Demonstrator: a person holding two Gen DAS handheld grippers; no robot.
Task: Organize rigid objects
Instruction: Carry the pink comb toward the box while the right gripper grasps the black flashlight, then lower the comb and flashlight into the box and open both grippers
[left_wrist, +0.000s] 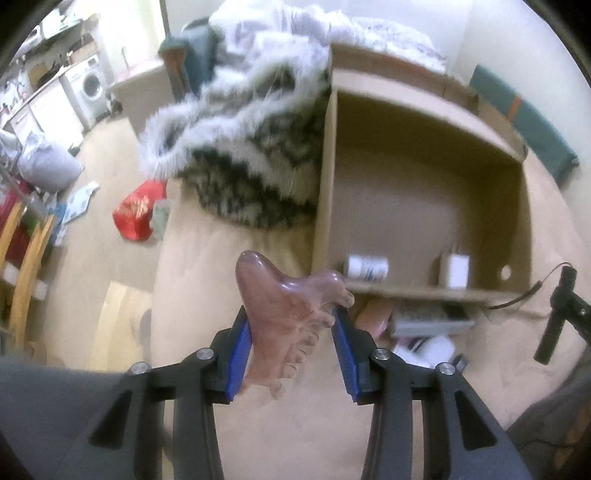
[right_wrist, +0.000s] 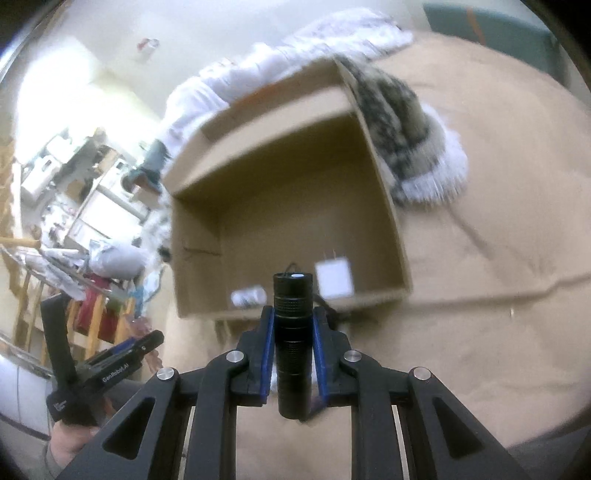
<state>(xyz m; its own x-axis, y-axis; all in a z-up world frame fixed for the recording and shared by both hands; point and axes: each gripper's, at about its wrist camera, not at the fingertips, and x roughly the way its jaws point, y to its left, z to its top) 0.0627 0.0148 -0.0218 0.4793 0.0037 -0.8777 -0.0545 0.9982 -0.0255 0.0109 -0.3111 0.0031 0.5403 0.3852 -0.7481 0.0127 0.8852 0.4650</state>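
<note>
My left gripper (left_wrist: 291, 321) is shut on a pink stone comb (left_wrist: 284, 306) and holds it above the tan bed cover, just left of the open cardboard box (left_wrist: 424, 122). The box holds a white bottle (left_wrist: 366, 267) and a white charger plug (left_wrist: 455, 270). My right gripper (right_wrist: 293, 314) is shut on a black flashlight (right_wrist: 293, 332), upright between the blue pads, in front of the same box (right_wrist: 295, 177), where the bottle (right_wrist: 249, 296) and the plug (right_wrist: 333, 279) also show. The left gripper (right_wrist: 122, 354) shows at the lower left of the right wrist view.
A furry black-and-white blanket (left_wrist: 240, 147) lies against the box's left side. Small items, one pink (left_wrist: 373, 319) and one white (left_wrist: 432, 347), lie on the bed before the box. A black cable (left_wrist: 532, 288) runs at the right. A red bag (left_wrist: 136, 210) and wooden chair (left_wrist: 26, 266) stand on the floor.
</note>
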